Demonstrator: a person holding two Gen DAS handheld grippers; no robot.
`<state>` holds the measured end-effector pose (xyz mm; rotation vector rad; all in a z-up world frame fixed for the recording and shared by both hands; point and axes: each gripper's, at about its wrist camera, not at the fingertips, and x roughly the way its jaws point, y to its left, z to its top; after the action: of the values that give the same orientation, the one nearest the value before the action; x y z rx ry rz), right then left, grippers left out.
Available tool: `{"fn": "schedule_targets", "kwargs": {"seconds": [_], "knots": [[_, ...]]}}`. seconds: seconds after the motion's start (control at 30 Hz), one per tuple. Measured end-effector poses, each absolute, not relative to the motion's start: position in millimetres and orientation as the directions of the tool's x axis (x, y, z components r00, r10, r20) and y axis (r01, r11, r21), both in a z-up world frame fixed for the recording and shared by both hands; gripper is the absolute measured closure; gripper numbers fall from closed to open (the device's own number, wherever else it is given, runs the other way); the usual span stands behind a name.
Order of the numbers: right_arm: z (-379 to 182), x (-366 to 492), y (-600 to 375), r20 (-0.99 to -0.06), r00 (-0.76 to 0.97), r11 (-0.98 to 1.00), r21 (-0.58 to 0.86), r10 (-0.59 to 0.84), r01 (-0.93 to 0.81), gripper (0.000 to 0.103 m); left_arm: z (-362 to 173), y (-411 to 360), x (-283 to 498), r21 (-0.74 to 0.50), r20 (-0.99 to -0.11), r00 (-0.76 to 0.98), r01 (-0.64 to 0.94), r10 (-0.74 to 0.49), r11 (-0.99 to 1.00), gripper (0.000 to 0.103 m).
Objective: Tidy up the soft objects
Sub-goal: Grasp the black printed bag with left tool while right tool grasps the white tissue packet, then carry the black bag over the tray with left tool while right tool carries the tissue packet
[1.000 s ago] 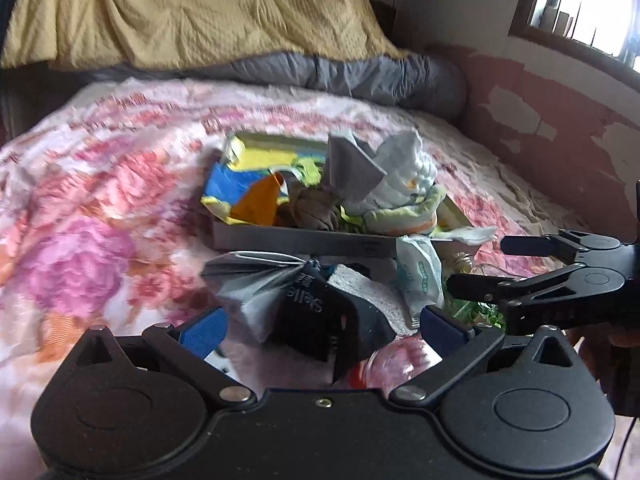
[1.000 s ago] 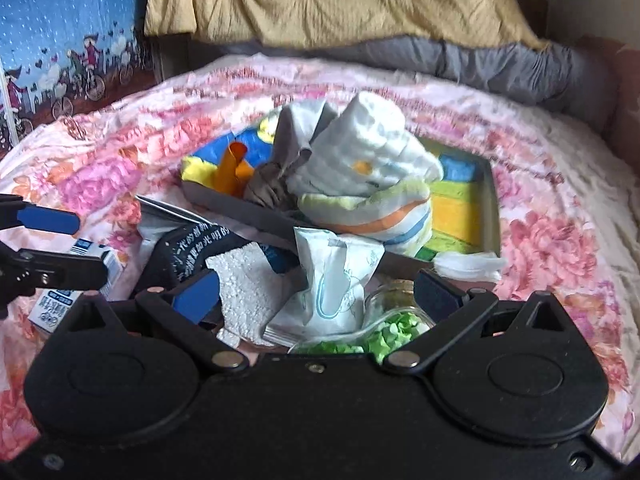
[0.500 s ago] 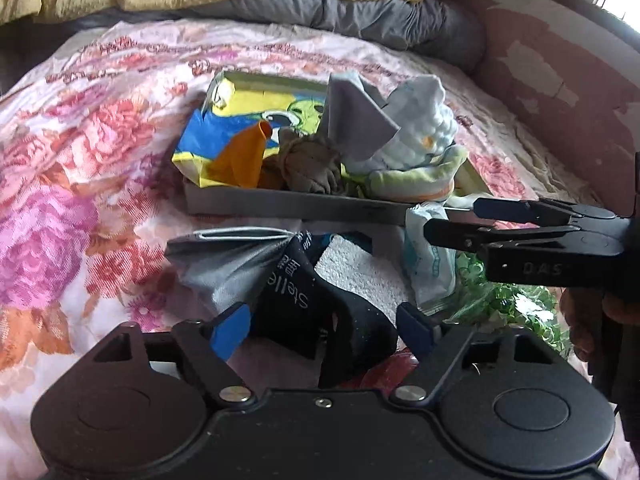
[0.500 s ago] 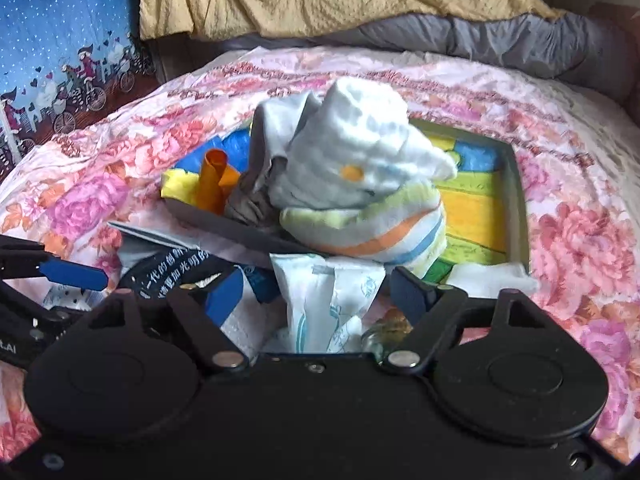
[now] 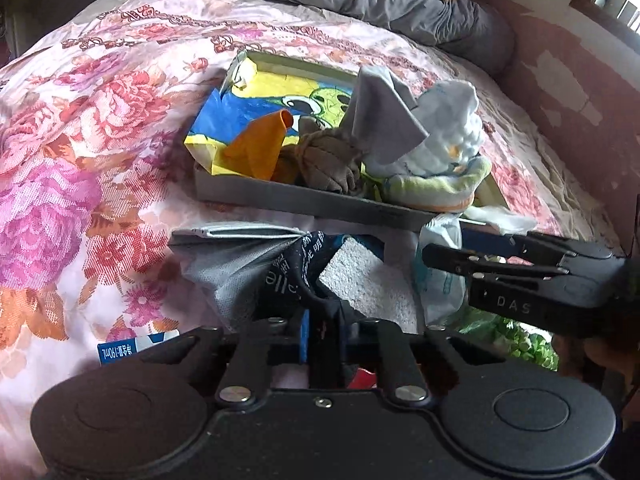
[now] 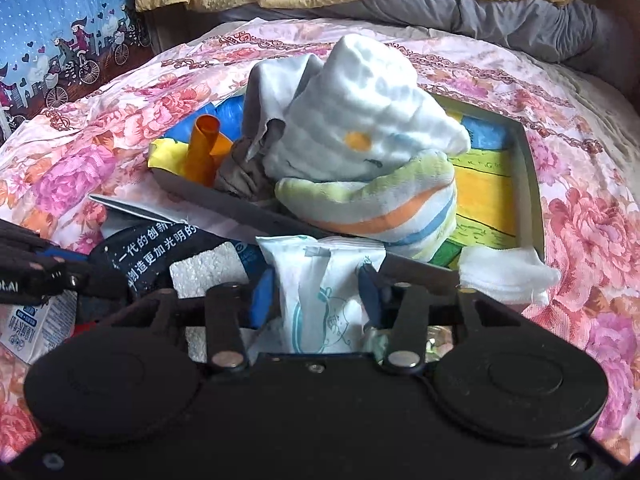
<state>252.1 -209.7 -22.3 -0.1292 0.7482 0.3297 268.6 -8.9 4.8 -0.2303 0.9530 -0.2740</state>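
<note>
On a bed [image 5: 80, 128] spread with a pink floral sheet, two soft things are being taken up at once. The black fabric pouch printed with white lettering [image 5: 296, 280] lies at the 6 o'clock side of the shallow grey cardboard tray with a bright cartoon lining [image 5: 304, 200], and the left tool [image 5: 323, 326] is closing on its near fold, blue pads nearly together with dark cloth between them. Just at the pouch's 3 o'clock stands the white soft plastic packet with a teal drawing [image 6: 320, 300]; the right tool [image 6: 316, 288] is closing round it, pads at either flank and not clearly pressing yet.

Judged from here, each pinch should finish before any lift, and the pouch wants a bite on the fabric alone, since a white foam block [image 5: 364, 280] lies half under it. The grey mesh bag [image 5: 236, 268] touches the pouch at 9 o'clock and may drag along.

The tray's near wall runs right beside both grips, so a lift should clear it. Inside, a heap of rolled towels [image 6: 368, 160] crowds the 6 o'clock half; bare lining shows at 3 o'clock in the right view. The two tools sit close side by side, with open bedding at 9 o'clock
</note>
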Motion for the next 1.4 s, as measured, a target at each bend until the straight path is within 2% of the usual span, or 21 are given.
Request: {"fn": "schedule_targets", "kwargs": {"seconds": [0.07,0.2,0.5,0.77,1.03,1.13,1.4], "knots": [[-22,251,-213,-0.686,0.679,0.939,0.019,0.262,-0.342,0.087,7,-9,268,-0.315,-0.762,0.556,0.128,-0.331,0.94,0.094],[-22,252,-219,-0.685,0.659,0.931,0.079,0.31,-0.356,0.1,14,-11,267,-0.323,-0.75,0.57,0.125,-0.334,0.938,0.097],[-12,252,-245,-0.627,0.623,0.879,0.266,0.469,-0.395,0.102,42,-20,261,-0.334,-0.711,0.618,0.122,-0.335,0.935,0.101],[22,244,-268,-0.52,0.642,0.827,0.352,0.563,-0.439,0.102,83,-26,261,-0.298,-0.677,0.675,0.116,-0.295,0.948,0.101],[40,239,-286,-0.473,0.654,0.807,0.371,0.59,-0.459,0.102,75,-38,266,-0.221,-0.762,0.603,0.101,-0.237,0.97,0.099],[41,240,-291,-0.469,0.653,0.804,0.373,0.595,-0.464,0.102,64,-38,268,-0.215,-0.792,0.569,0.078,-0.22,0.974,0.091],[36,236,-278,-0.472,0.649,0.803,0.365,0.596,-0.472,0.102,42,-37,277,-0.239,-0.826,0.518,0.036,-0.223,0.97,0.082]]}}
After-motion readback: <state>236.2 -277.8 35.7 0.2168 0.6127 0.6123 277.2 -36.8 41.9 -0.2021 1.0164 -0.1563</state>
